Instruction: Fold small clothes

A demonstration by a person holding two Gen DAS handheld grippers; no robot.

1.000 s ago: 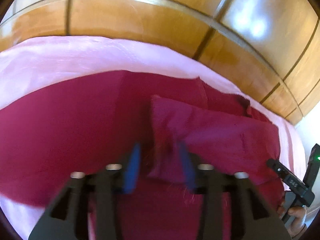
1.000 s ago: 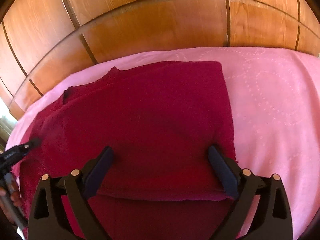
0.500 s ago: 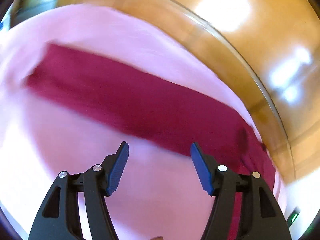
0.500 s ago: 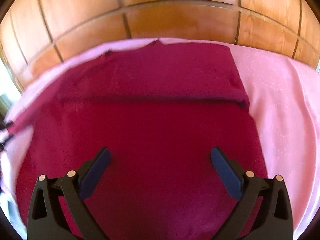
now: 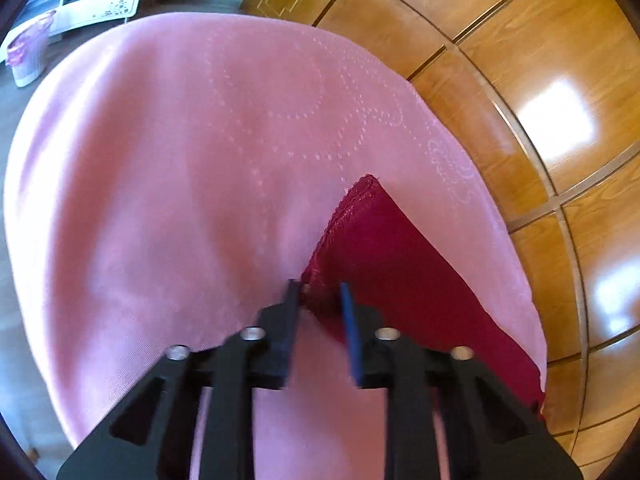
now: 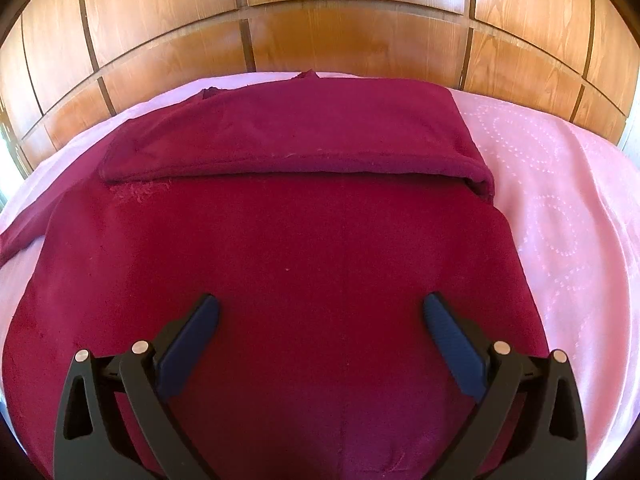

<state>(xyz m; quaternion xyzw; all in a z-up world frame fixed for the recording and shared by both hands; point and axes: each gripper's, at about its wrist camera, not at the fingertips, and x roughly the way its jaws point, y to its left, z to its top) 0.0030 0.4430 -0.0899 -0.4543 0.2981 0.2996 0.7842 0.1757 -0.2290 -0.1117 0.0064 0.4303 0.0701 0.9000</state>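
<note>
Maroon garment (image 6: 280,264) — spread on a pink bedsheet (image 5: 168,184), far edge folded toward the right gripper (image 6: 320,312), wooden panelling (image 6: 344,36) beyond. Right gripper: fingers spread wide, hovering above the cloth's near half, holding nothing. Left gripper (image 5: 320,300) — fingers narrowed around the garment's stitched corner edge (image 5: 340,220); whether it is actually pinched, cannot tell.

The left black two-finger gripper with blue pads (image 5: 320,300) has its jaws drawn close together, a narrow gap between them, and its outline is smeared with blur. The right black two-finger gripper with dark blue pads (image 6: 320,316) has its jaws spread wide apart, fingers angled outward, pointing forward and slightly downward, gripping nothing.
</note>
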